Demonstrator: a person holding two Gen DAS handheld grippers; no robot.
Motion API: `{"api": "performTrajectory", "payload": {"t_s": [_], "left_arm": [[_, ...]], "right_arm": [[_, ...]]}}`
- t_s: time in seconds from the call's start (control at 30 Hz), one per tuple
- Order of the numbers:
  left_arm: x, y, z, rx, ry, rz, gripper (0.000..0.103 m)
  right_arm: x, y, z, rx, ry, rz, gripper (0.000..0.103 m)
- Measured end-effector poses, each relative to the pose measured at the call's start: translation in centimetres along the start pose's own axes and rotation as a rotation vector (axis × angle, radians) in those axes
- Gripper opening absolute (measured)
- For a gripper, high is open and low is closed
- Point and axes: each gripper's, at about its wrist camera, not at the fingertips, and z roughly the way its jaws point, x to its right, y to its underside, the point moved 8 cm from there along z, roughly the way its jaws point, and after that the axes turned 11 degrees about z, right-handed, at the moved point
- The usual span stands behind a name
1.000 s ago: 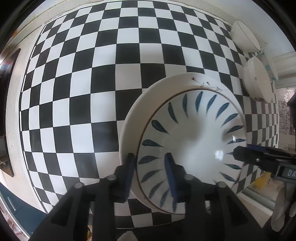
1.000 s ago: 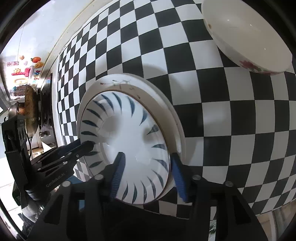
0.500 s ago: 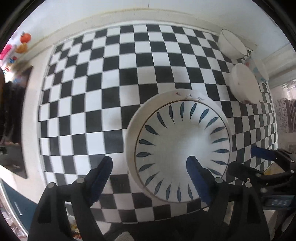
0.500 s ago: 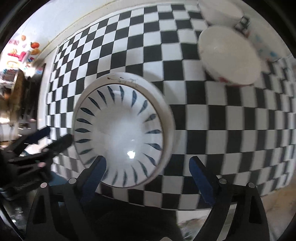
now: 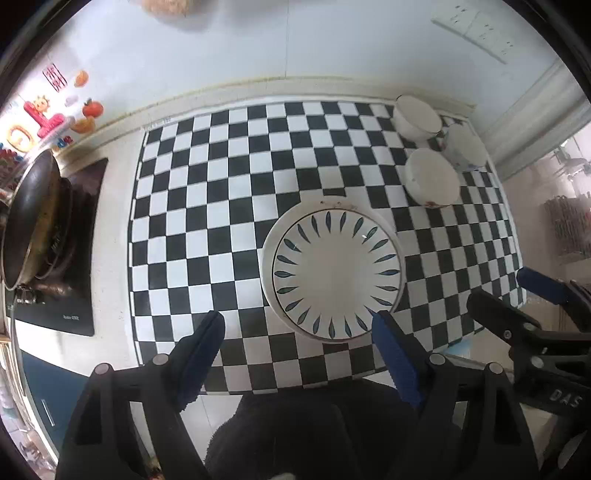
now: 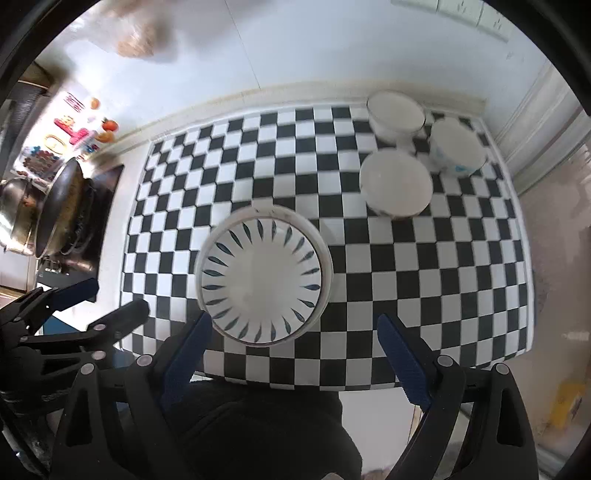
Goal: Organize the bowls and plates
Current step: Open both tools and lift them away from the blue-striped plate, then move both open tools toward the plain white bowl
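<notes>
In the left wrist view the left gripper point(image 5: 297, 326) fills the bottom of the frame, its blue-padded fingers point(image 5: 393, 360) spread wide and released, nothing between them; the jaws have just been opening. Below them, at the bottom centre, sits a dark garment of the person point(image 5: 306, 435). At the lower right edge the right gripper point(image 5: 517, 291) shows, also spread with nothing in it.

Just beyond the left gripper's pads, right of centre, the leaf-patterned plate point(image 5: 337, 275) lies flat inside a larger white plate point(image 5: 267, 254), whose rim shows as a crescent on the left and top. Both rest on the checkered cloth point(image 5: 207, 206) that covers the counter.

In the right wrist view the right gripper point(image 6: 293, 332) stands open at the bottom with empty jaws, which have just been opening; the stacked plates lie just above its left pad, slightly left of centre, and the picture is a little blurred. The left gripper appears at the lower left edge.

Farther on, in the upper right of the left wrist view, three white bowls point(image 5: 432, 177) stand close together on the cloth, well apart from the plates. At the far left a dark pan point(image 5: 31, 218) sits on a black cooktop point(image 5: 77, 280), with coloured stickers point(image 5: 48, 114) on the wall above, and a wall socket point(image 5: 476, 27) is at the top right
</notes>
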Motion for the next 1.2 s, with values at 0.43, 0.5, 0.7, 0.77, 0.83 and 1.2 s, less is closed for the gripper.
{"api": "performTrajectory", "payload": {"t_s": [0.43,0.5,0.7,0.77,0.83,1.2], "left_arm": [[-0.3,1.4,-3.7,-0.015,0.031,-0.007,0.081],[-0.2,1.6,-3.8,-0.019,0.035,0.002,0.081],[-0.4,1.6,-3.7,-0.018,0.049,0.021,0.081],[-0.6,1.6,-3.6,-0.019,0.052,0.026,0.081],[-1.0,1.4,-3.5,-0.015,0.059,0.031,0.081],[-1.1,-4.3,-2.2,0.126,0.053,0.133,0.055]], "right_arm": [[-2.1,2.5,-4.5,0.013,0.022,-0.010,0.093],[-2.0,2.6,-4.1,0.004,0.033,-0.005,0.093],[-2.3,2.5,-3.8,-0.006,0.034,0.000,0.093],[-2.6,2.5,-3.6,-0.013,0.026,0.003,0.093],[-2.9,2.4,-3.4,-0.010,0.026,0.008,0.093],[0.8,-0.7,-1.9,0.070,0.108,0.150,0.093]]}}
